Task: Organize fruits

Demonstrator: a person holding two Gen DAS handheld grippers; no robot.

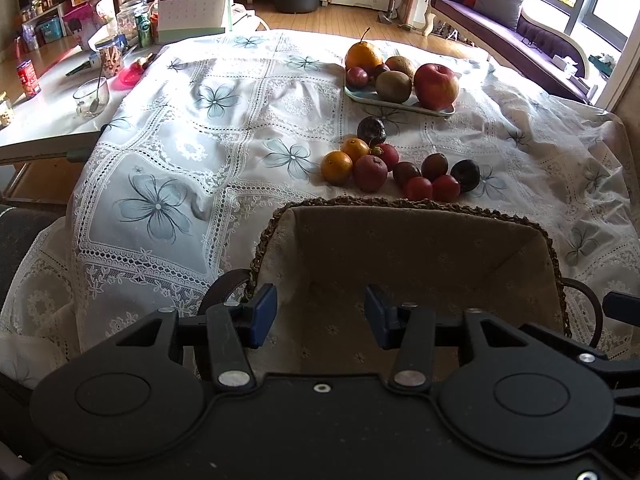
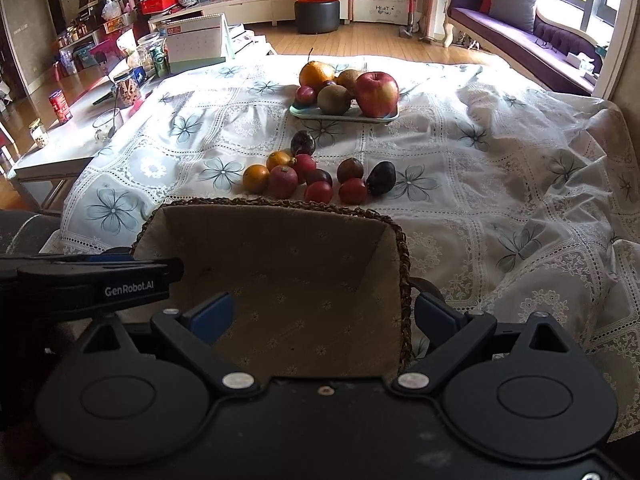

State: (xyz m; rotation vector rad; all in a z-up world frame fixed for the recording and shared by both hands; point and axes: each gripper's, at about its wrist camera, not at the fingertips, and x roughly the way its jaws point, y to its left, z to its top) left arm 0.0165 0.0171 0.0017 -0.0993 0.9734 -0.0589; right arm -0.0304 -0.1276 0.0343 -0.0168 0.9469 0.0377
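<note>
Right wrist: left gripper point(image 2: 92, 280) beside basket point(image 2: 276, 280), unseen elsewhere | both jaws released, empty

Tablecloth point(image 1: 224, 128): white lace grid with grey-blue five-petal flower prints. Basket point(image 1: 404, 204): dark brown woven rim, beige cloth lining point(image 1: 420, 264) carrying small pale floral motifs. Tray point(image 1: 372, 98): pale mint green. On the tray: apple point(image 1: 436, 86) red with yellow patches; pear point(image 1: 364, 56) orange-yellow; kiwi point(image 1: 394, 86) dull olive-brown. Loose fruit on the cloth: two oranges point(image 1: 337, 167) bright orange, several red pieces, others dark purple to near black. Left gripper point(image 1: 320, 316): black body, blue pads on the fingers point(image 1: 264, 312). Right gripper point(image 2: 324, 316): same colours.
</note>
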